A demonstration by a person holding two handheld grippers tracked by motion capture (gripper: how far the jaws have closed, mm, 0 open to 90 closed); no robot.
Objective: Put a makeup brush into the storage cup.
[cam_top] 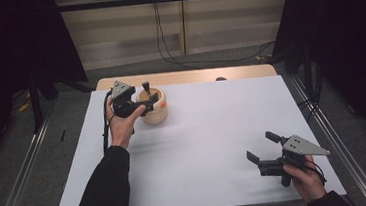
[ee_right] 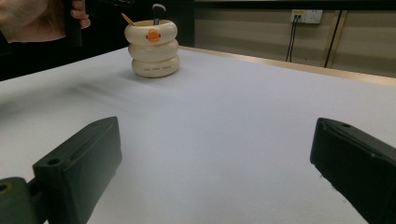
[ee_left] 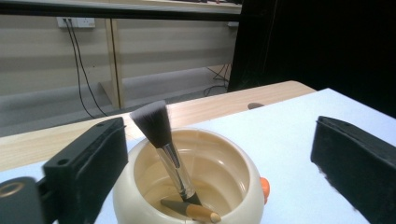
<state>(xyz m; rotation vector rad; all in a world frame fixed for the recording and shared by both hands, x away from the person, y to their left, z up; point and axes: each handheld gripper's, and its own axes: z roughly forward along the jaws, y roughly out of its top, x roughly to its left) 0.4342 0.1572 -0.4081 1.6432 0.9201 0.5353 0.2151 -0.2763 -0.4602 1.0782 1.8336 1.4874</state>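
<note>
Left hand-held gripper (cam_top: 147, 102) stands wide at the rim of the pot (cam_top: 153, 107), nothing between its pads; the brush (ee_left: 163, 147) leans free inside the pot, bristles up, beside a small stick (ee_left: 196, 211). To finish the release well, judged from this: lift straight up from the pot, clear of the bristles, without nudging its rim. Right hand-held gripper (cam_top: 261, 150) waits wide, well apart from the pot, over the worktop (cam_top: 200, 146).

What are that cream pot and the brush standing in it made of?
The cream pot looks like glazed ceramic or glossy plastic: smooth, rounded rings with soft reflections; I cannot tell which. The brush has dense dark bristles with pale tips, probably synthetic, a shiny metal-looking collar and a dark handle. The stick beside it looks like wood.
</note>
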